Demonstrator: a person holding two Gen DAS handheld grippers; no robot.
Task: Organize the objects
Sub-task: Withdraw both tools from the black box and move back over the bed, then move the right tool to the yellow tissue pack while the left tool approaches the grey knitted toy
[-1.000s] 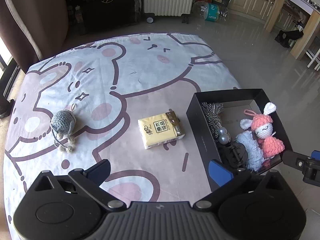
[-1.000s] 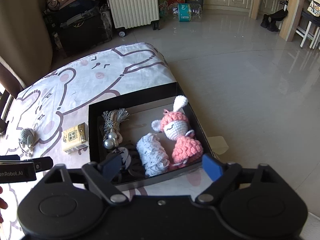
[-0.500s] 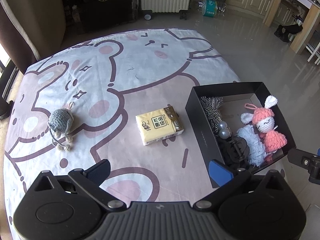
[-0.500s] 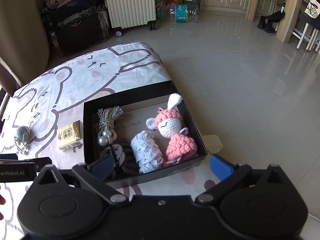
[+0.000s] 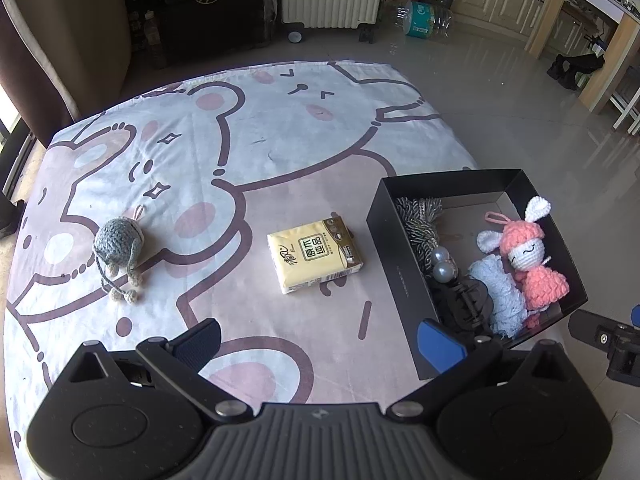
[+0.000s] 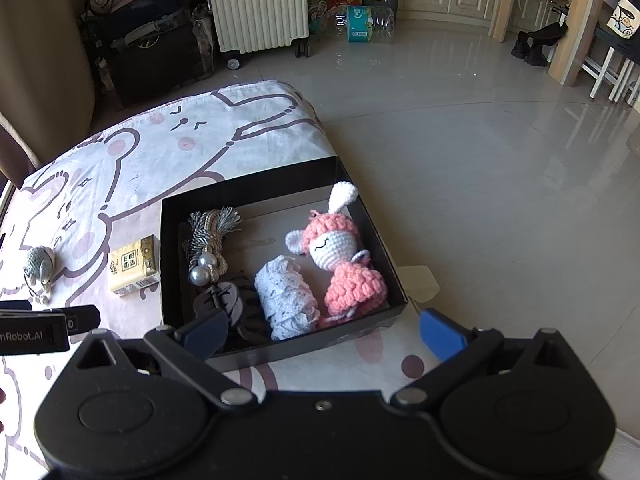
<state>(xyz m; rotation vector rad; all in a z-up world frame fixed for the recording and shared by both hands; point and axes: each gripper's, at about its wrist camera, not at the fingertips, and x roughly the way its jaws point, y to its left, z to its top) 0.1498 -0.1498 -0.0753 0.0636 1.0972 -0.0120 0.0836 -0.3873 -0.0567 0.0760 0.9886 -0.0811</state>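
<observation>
Five things lie in the black box (image 6: 172,264), which sits at the right edge of the worktop (image 5: 280,148) near its front corner. A grey-and-white tassel cord (image 6: 212,226) with two pearl beads (image 6: 202,268) runs along the box's left wall, and a black hair claw (image 6: 224,300) lies at its near end. A pale blue lace roll (image 6: 286,296) fills the middle. The pink crochet bunny doll (image 6: 344,260) lies along the right wall, its white ear over the far rim. Out on the cartoon-bear cloth, a yellow tissue pack (image 5: 314,254) lies just left of the box, and a grey knitted toy (image 5: 118,242) with dangling cords rests near the left edge. My left hand-held gripper (image 5: 320,342) hangs wide and empty over the front edge. My right hand-held gripper (image 6: 322,330) stands at its widest above the box's near wall, gripping nothing.
</observation>
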